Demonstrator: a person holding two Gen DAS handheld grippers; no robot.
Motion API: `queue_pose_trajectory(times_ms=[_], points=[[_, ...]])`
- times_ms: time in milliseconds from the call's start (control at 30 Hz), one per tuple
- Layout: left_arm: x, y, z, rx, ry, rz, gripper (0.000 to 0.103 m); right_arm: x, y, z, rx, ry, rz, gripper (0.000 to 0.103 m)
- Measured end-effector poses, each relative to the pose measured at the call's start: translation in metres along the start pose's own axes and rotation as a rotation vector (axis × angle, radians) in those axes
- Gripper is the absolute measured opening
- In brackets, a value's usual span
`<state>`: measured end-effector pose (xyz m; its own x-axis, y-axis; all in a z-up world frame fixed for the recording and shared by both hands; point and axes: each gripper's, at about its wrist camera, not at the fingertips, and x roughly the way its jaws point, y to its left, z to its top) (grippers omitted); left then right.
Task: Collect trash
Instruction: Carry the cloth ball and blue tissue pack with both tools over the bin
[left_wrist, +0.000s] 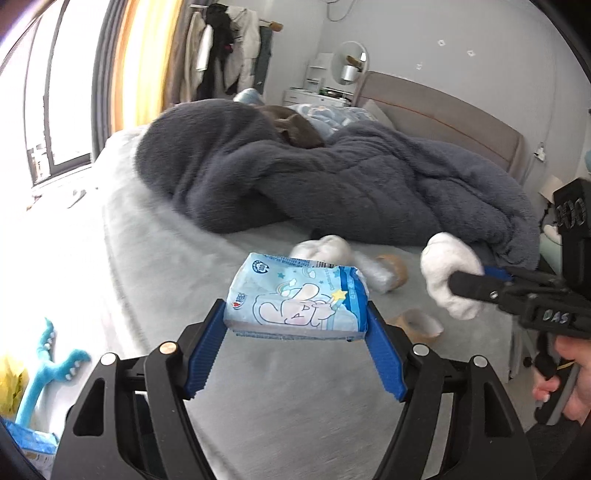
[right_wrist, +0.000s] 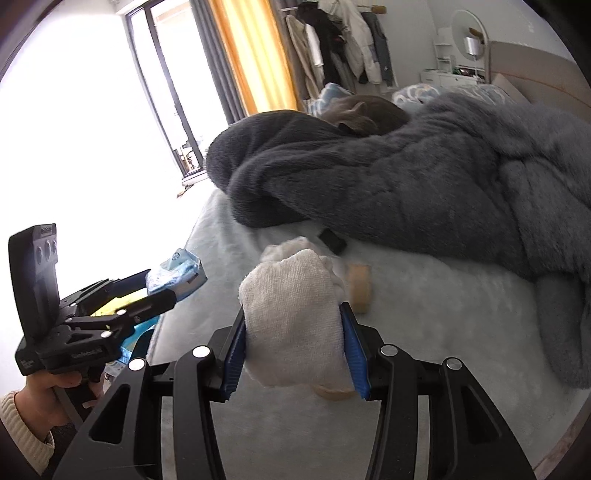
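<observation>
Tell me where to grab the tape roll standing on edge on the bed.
Pinch the upright tape roll across its two flat faces, coming straight down from above. It stands on its rim on the soft bed, so the top arc is exposed and the width is narrow. Both hand-held grippers are full now, so one must unload first.

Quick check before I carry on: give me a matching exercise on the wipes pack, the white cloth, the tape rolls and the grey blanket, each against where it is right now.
Things:
1. wipes pack
2. white cloth
3. tape rolls
4. grey blanket

Places:
A. heaped across the far part of the bed
B. between the right gripper fingers
C. lying loose on the bed sheet
D. between the left gripper fingers

Pairs: 1-D, 2-B, 3-C, 4-A
</observation>
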<state>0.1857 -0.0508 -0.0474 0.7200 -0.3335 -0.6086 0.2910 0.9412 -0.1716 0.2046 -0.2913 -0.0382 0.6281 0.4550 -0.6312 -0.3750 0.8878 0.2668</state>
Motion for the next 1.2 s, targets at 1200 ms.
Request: queue_pose_trajectory(times_ms=[1200], points=[[-0.035,0.195,-0.110,-0.293,0.326,0.288,0.075,0.104,0.205,0.003,-0.181,0.184,0.201,0.048]])
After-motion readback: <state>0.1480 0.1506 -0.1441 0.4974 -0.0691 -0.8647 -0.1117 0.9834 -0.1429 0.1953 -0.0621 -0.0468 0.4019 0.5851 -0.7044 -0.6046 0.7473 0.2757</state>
